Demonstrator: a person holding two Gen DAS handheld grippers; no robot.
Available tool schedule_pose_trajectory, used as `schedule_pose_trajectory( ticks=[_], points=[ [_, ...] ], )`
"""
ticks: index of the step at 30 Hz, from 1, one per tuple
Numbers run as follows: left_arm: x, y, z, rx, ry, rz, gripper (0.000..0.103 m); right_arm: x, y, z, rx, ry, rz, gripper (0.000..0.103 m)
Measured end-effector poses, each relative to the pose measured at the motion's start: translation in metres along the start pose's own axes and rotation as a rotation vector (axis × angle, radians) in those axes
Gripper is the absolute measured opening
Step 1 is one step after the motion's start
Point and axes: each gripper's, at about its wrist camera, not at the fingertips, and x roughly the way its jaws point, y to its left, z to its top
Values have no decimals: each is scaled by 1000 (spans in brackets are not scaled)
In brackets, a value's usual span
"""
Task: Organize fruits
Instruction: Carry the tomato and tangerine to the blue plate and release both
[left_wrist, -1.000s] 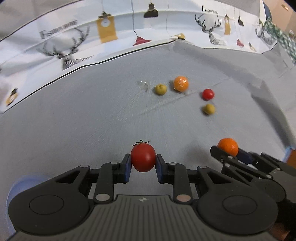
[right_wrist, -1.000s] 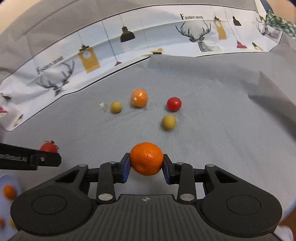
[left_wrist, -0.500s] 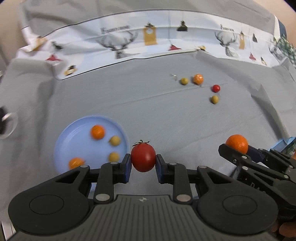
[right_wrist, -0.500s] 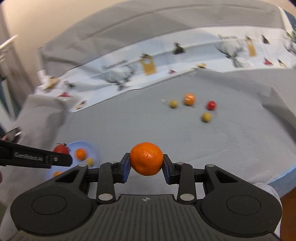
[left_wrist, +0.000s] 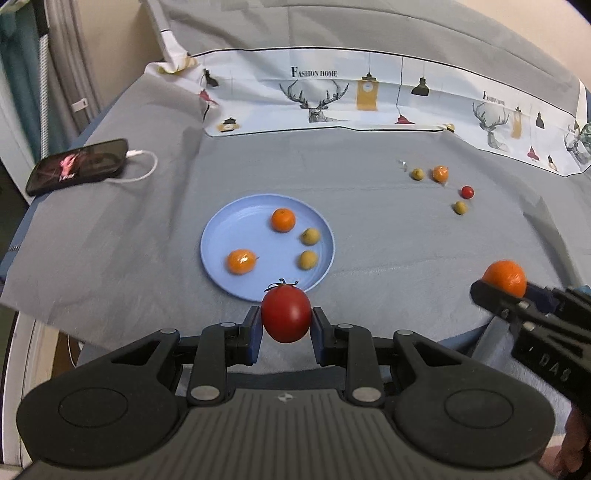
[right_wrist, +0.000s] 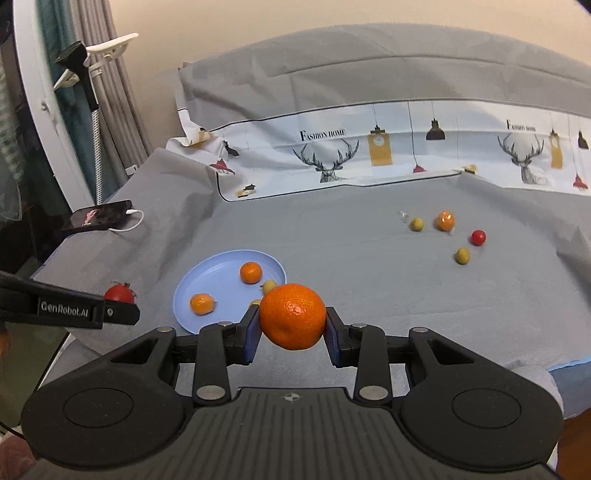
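Observation:
My left gripper (left_wrist: 286, 326) is shut on a red tomato (left_wrist: 286, 314), held in the air just in front of the near rim of a blue plate (left_wrist: 236, 229). The plate holds two oranges (left_wrist: 283, 219) and two small green fruits (left_wrist: 309, 236). My right gripper (right_wrist: 292, 330) is shut on an orange (right_wrist: 292, 315), hovering near the plate's (right_wrist: 207, 280) right side. In the left wrist view that gripper (left_wrist: 491, 286) and its orange (left_wrist: 505, 277) show at the right. Several loose fruits lie far right: a green one (left_wrist: 417, 174), an orange (left_wrist: 440, 173), a small tomato (left_wrist: 467, 192), another green one (left_wrist: 460, 207).
A grey sheet (left_wrist: 369, 229) covers the bed, with a deer-print pillowcase (left_wrist: 332, 96) along the back. A phone (left_wrist: 79, 166) with a white cable (left_wrist: 142, 170) lies at the far left near the bed edge. Curtains and a white frame (right_wrist: 55, 129) stand on the left.
Both grippers have pulled back, up and to the left, away from the loose fruits. The blue plate has come into view and now lies just ahead of them. Both grips held.

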Motion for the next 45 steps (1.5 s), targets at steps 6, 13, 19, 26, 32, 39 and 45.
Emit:
schedule_pose_trajectory(
  ticks=[6,13,19,26,32,39,45],
  points=[
    [-8,8,-11,-15,-15,-12,30,-15,11,-3,-35,-24,-17,37],
    [-13,16,-18,-41,-28,-17,30,-16,23,-5,-73,-13,-13,37],
    [-14,19,-20,-47,-33,-17,30,-16,26,-4,-93,-8,-16,37],
    [-13,21,-21,-45,-39,-18,30,-13,29,-3,-104,-1,-19,37],
    [-11,22,-20,-49,-33,-17,30,-10,31,-3,-109,8,-17,37],
    [-5,24,-18,-48,-17,-19,30,-6,31,-2,-107,23,-16,37],
    [3,27,-14,-53,0,-18,30,3,33,-1,-105,44,-14,37]
  ],
)
